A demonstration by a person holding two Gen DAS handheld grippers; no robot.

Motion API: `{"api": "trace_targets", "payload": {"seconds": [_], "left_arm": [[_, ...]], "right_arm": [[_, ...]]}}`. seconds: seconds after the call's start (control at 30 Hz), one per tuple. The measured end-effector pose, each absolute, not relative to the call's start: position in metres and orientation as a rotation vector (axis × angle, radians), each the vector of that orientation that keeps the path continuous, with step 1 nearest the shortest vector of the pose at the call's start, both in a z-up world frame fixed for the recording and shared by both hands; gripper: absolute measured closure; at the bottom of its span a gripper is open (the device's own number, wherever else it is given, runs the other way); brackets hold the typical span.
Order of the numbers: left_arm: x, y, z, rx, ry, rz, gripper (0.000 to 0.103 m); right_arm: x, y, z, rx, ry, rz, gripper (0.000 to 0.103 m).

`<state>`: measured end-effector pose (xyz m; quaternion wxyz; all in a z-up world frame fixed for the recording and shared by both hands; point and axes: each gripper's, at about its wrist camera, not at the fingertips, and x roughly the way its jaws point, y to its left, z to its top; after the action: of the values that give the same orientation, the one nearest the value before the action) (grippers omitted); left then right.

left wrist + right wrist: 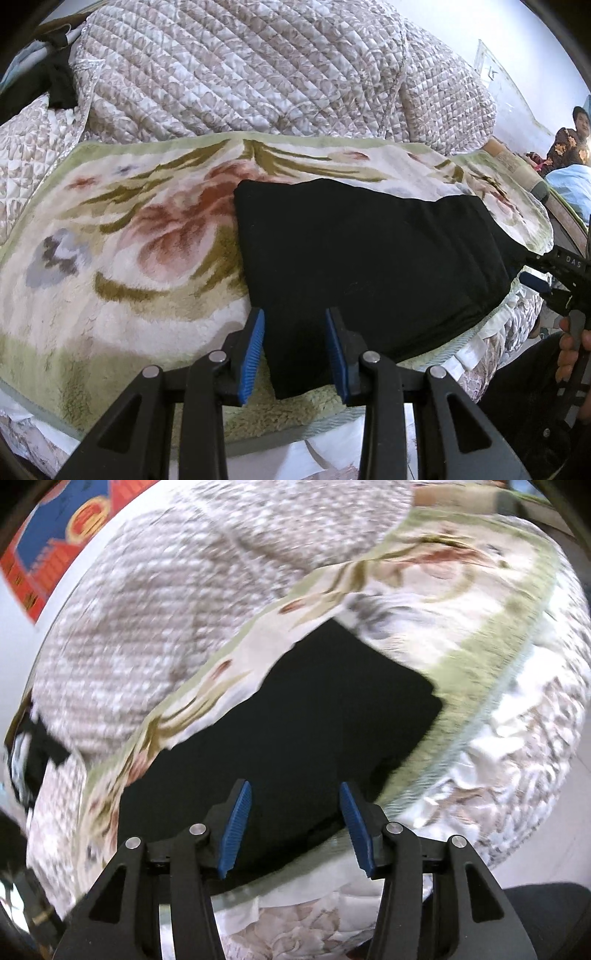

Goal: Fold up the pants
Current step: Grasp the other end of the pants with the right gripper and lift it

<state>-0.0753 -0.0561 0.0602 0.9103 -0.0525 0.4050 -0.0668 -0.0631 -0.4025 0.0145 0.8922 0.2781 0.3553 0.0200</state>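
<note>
Quilted bedding in pale floral print covered the bed, with a plush flowered blanket spread over it. Black pants, folded into a flat block, lay on the blanket toward its near edge. The left gripper hovered at the near corner of the pants, fingers apart and holding nothing. The right gripper likewise stood open above the dark cloth, blurred.

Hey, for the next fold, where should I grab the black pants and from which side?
Probably grip the pants at the near corner lying between the open left tool, coming in low from the bed's near edge. That corner lies flat on the flowered blanket with its edges exposed, so a finger can slide under.
</note>
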Motion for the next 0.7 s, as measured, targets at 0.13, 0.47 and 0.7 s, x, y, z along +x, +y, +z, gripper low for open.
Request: {"api": "trace_targets", "payload": {"seconds": [0.13,0.47,0.7], "left_arm": [[-0.076,-0.056,0.060,-0.107,0.837,-0.135,0.067],[-0.075,-0.056,0.061,-0.096,0.851,-0.120,0.067],[-0.071,-0.046,0.058,-0.113,0.862,-0.093,0.067]], "right_arm": [[-0.063,-0.425,0.009,0.625,0.736,-0.031,0.045],[-0.034,-0.460,-0.007,0.738,0.723,-0.062,0.045],[-0.027,-0.450,0.004,0.691,0.665,0.008,0.044]]}}
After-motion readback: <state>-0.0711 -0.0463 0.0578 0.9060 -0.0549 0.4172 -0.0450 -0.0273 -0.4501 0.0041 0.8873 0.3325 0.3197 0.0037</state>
